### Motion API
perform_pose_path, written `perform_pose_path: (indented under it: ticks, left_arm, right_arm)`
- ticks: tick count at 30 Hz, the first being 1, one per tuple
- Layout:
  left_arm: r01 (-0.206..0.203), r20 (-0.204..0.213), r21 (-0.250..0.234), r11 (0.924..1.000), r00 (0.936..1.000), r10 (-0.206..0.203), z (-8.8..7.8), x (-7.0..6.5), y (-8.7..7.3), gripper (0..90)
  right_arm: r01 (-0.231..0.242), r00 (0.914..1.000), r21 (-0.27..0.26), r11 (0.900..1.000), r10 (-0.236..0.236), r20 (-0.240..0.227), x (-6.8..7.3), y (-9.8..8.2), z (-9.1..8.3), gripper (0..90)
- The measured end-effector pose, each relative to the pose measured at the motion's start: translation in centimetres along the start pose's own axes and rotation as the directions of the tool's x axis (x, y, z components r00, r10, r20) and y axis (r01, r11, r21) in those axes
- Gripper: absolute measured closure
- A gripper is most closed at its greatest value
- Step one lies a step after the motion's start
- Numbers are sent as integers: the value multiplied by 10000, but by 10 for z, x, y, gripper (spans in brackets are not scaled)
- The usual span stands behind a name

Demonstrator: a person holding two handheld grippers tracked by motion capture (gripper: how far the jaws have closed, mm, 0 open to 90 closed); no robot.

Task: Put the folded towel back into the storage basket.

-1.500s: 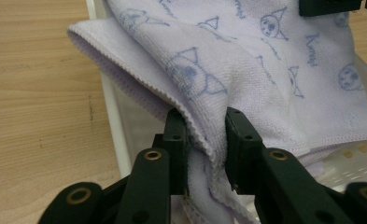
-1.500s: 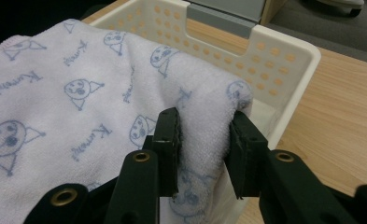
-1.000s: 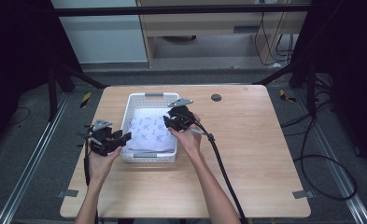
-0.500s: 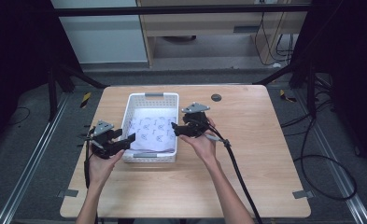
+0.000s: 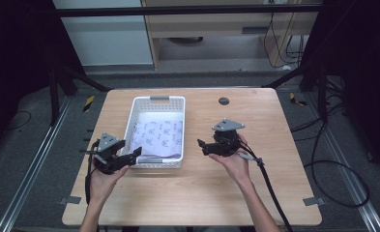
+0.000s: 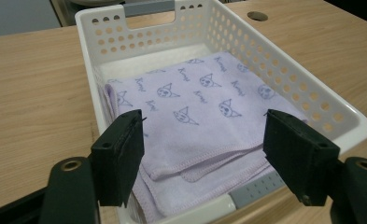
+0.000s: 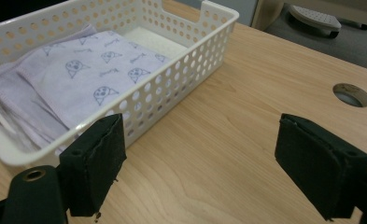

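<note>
A white perforated basket (image 5: pixel 130 124) stands on the wooden table, left of centre. Inside it lies a folded lilac cloth (image 5: pixel 159 137) printed with small cat faces. My left gripper (image 5: pixel 132 155) is open at the basket's front left corner, its jaws spread wide above the near edge of the cloth (image 6: pixel 195 107) with nothing between them. My right gripper (image 5: pixel 202 146) is open over bare table to the right of the basket, pointing toward it. In the right gripper view the basket wall (image 7: pixel 172 88) lies ahead on the left, apart from the jaws.
A round cable hole (image 5: pixel 223 101) sits in the table (image 5: pixel 274 125) behind the right gripper, also seen as the hole (image 7: pixel 352 94) in the right gripper view. A black cable (image 5: pixel 270 188) trails from the right gripper toward the table's front edge.
The right gripper has moved from above the basket's right rim out to the right and toward the person, over bare table. The left gripper has stayed near the basket's front left corner.
</note>
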State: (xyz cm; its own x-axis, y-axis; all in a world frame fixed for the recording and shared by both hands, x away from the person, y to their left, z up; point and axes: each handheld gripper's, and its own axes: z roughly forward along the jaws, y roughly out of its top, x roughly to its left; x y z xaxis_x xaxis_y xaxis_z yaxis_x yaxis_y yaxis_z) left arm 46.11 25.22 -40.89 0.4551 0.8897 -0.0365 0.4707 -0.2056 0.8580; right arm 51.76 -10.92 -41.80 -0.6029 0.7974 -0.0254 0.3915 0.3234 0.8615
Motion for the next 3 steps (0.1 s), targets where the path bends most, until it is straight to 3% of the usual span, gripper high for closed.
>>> perform_pose_path:
  ticks: [3]
  left_arm:
    - [-113,-9,21,9999,9999,113,-4,-2,-3,277]
  right_arm:
    - [-58,10000,-50,10000,58,-49,-4,-11,-14,159]
